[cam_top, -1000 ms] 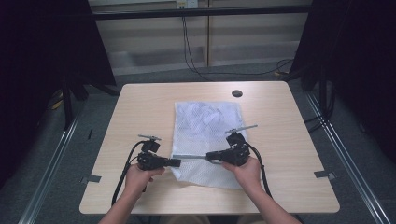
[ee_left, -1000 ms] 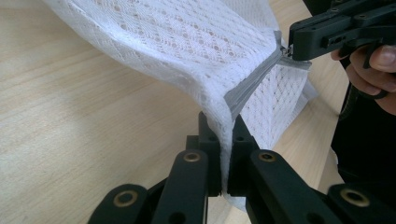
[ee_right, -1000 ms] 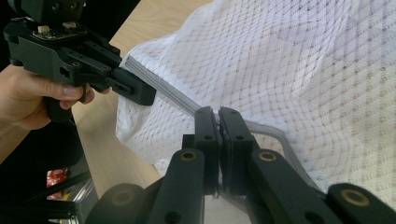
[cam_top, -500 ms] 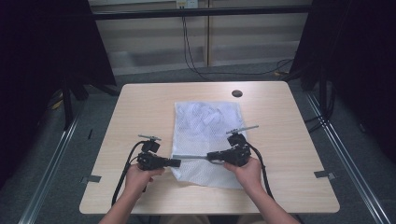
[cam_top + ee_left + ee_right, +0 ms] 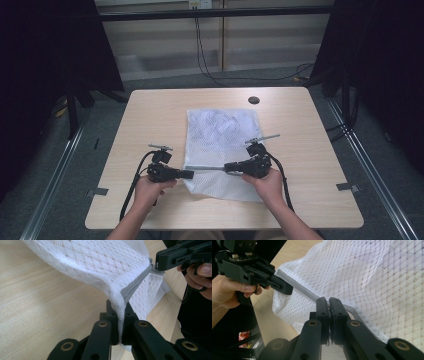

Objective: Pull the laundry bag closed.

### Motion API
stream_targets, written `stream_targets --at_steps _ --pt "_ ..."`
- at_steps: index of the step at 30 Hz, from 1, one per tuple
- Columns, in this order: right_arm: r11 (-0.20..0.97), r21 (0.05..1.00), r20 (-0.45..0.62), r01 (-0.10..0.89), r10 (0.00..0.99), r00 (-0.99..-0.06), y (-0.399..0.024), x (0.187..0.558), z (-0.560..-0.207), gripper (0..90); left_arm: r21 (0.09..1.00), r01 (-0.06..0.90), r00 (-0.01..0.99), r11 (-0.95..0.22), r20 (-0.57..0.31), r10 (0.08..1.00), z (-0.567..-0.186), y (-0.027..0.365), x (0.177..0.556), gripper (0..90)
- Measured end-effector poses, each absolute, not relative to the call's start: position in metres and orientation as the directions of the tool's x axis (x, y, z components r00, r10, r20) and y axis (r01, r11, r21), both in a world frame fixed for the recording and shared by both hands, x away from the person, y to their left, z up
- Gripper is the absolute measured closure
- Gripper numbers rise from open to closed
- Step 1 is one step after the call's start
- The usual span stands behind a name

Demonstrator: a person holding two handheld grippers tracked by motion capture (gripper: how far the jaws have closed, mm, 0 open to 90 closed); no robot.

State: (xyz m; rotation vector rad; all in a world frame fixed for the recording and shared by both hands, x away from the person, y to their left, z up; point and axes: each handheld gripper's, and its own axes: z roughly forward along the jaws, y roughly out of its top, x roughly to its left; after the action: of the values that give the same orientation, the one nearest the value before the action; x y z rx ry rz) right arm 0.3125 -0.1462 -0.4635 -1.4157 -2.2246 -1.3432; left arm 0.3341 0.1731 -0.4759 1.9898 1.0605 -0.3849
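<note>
Hand-held grippers (image 5: 207, 171) stretch white mesh bag's (image 5: 222, 130) zipper (image 5: 207, 169).

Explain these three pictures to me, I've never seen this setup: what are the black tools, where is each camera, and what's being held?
No robot here: a person holds a two-jaw hand tool in each hand. The high view looks down on a wooden table from above the person. There the left gripper and right gripper face each other across a white mesh bag lying on the table. The other two pictures come from cameras riding on each tool, looking along its black jaws. In the left gripper view the jaws are shut on the bag's edge by its grey zipper. In the right gripper view the jaws are shut at the zipper line, farther along.
</note>
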Motion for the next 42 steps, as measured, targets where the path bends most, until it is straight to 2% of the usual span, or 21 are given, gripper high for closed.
stream_targets --at_steps 42 --pt "0.098 0.576 0.586 0.811 0.643 -0.494 -0.168 0.312 -0.467 87.0 0.527 0.800 0.590 -0.288 -0.602 0.538 -0.475 0.180 0.335 88.5"
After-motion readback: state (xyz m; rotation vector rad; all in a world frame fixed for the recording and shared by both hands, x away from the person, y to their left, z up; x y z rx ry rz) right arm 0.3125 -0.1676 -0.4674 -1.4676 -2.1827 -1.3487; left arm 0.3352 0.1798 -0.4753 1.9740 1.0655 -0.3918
